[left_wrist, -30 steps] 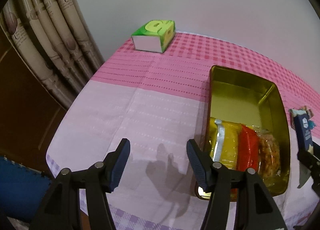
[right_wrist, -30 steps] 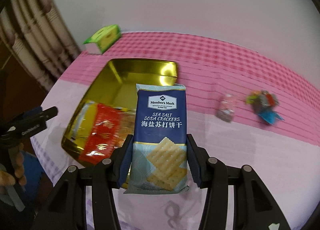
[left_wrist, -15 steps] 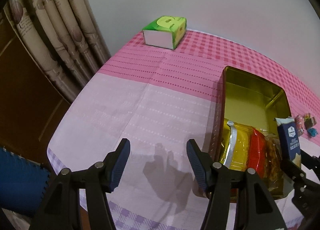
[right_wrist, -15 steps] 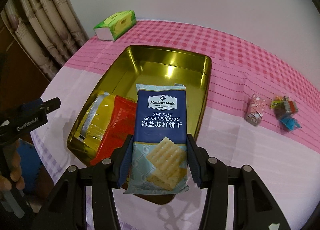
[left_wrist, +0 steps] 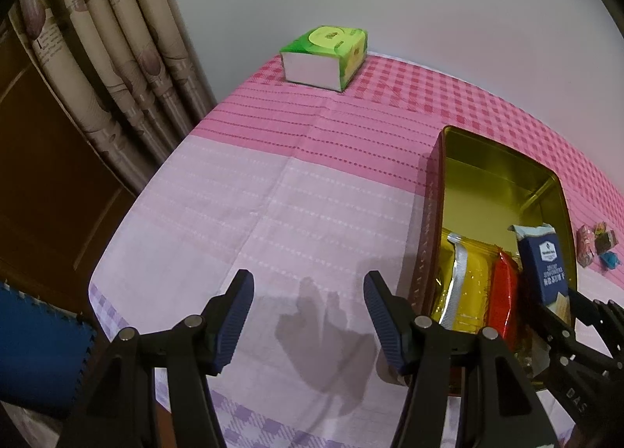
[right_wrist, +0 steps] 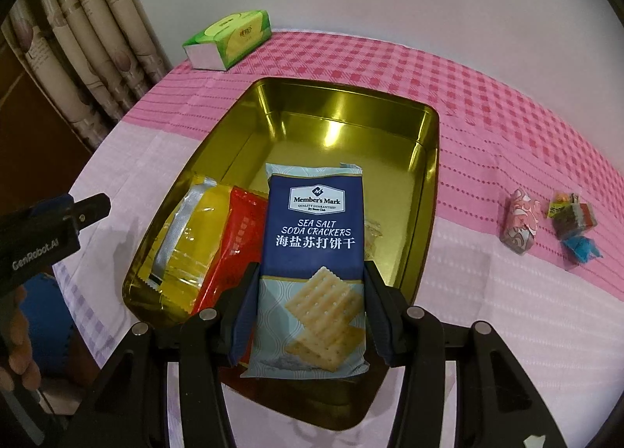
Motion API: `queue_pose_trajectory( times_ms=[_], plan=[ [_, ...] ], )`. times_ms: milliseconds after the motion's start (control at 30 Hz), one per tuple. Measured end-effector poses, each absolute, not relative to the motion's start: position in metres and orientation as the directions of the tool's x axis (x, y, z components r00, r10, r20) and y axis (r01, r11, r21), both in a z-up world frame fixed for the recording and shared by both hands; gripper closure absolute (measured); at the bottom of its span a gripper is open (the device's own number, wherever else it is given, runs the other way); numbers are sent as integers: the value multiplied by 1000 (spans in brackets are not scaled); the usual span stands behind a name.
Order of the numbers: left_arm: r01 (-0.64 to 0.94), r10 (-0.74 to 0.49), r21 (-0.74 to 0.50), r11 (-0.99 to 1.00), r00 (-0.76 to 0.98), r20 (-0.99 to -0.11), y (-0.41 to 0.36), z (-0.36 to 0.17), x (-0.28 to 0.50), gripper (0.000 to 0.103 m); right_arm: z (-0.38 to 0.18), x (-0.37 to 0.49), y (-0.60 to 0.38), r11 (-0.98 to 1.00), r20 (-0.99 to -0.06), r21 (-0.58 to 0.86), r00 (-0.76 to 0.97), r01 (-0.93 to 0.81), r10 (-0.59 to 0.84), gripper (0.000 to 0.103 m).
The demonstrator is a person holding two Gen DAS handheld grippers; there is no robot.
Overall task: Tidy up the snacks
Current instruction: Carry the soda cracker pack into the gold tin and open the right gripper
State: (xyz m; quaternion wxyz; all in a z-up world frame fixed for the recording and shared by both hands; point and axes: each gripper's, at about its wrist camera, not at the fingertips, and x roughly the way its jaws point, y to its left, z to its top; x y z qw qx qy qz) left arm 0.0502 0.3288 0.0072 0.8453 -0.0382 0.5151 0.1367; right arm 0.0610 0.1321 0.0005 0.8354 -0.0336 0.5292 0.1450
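Observation:
My right gripper (right_wrist: pixel 310 313) is shut on a blue pack of sea salt soda crackers (right_wrist: pixel 314 249), held upright over the near end of the gold tin (right_wrist: pixel 343 116). A yellow packet (right_wrist: pixel 191 237) and a red packet (right_wrist: pixel 234 241) lie side by side in the tin's near left part. From the left wrist view, the cracker pack (left_wrist: pixel 544 268) hangs above the tin (left_wrist: pixel 483 171) at the right. My left gripper (left_wrist: pixel 308 309) is open over bare pink tablecloth, left of the tin, with nothing between its fingers.
A green tissue box (right_wrist: pixel 228 38) stands at the table's far left corner. Three small wrapped sweets (right_wrist: pixel 546 225) lie on the cloth right of the tin. Curtains (left_wrist: pixel 101 69) hang left of the table. The table's left edge (left_wrist: pixel 117 237) is close to my left gripper.
My right gripper has carried the cracker pack leftward and lower, from beside the tin to over its near end. The left gripper has stayed in place, still open.

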Motion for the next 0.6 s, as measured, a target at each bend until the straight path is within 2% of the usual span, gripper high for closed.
queue_pose_trajectory(
  times_ms=[233, 600],
  plan=[
    [-266, 188, 75, 961, 432, -882, 328, 6, 50, 43, -2, 59, 138, 952, -893, 65, 409, -300, 190, 53],
    [-265, 186, 73, 962, 431, -883, 327, 5, 51, 43, -1, 57, 136, 947, -891, 91, 399, -307, 215, 46]
  ],
)
